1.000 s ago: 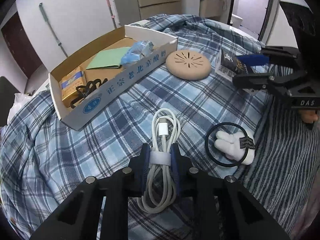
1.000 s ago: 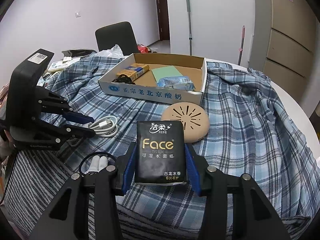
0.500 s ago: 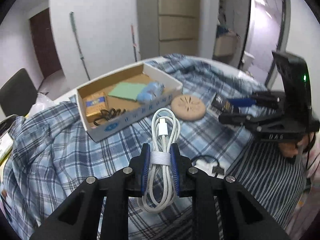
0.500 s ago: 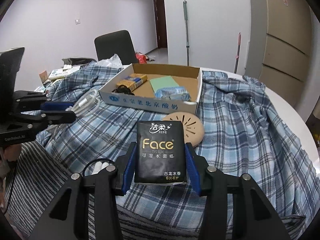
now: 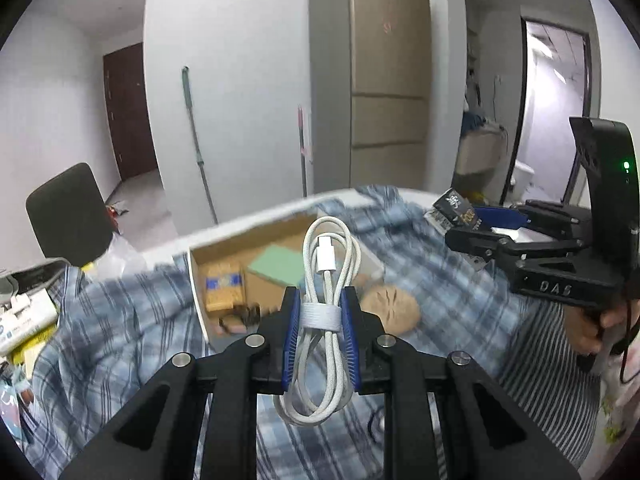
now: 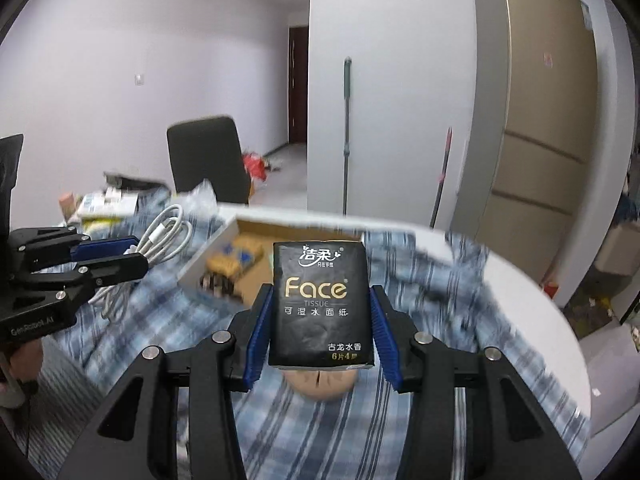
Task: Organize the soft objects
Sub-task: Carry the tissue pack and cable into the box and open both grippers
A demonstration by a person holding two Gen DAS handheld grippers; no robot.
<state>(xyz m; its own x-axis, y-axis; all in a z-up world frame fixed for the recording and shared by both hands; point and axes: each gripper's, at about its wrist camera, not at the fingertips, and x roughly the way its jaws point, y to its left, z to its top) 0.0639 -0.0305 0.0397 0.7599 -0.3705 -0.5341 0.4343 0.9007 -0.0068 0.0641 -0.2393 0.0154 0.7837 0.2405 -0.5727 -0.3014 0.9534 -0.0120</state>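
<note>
The left gripper (image 5: 319,334) has its jaws closed on one coiled white cable (image 5: 323,312), pinched at its white strap. The coil's long axis runs along the fingers, and its one visible plug points away from the camera, held up above the cardboard box (image 5: 280,264).

The right gripper (image 6: 320,332) has its jaws closed on one black tissue pack (image 6: 320,304), held upright with its long axis along the fingers and its printed face toward the camera. It reads "Face" in gold, "TISSUE" beneath, with Chinese lines above and below. The pack is lifted above a round tan pad (image 6: 320,386) that lies on the plaid cloth (image 6: 432,280) covering the desk.

Seen from the left wrist, the right gripper's body carries the letters "DAS". Seen from the right wrist, the left gripper's body shows blurred lettering that cannot be read with certainty.

The box, open at the top, holds one green sheet (image 5: 276,266), one yellow-and-blue packet (image 5: 224,286) and a dark item too blurred to name.
</note>
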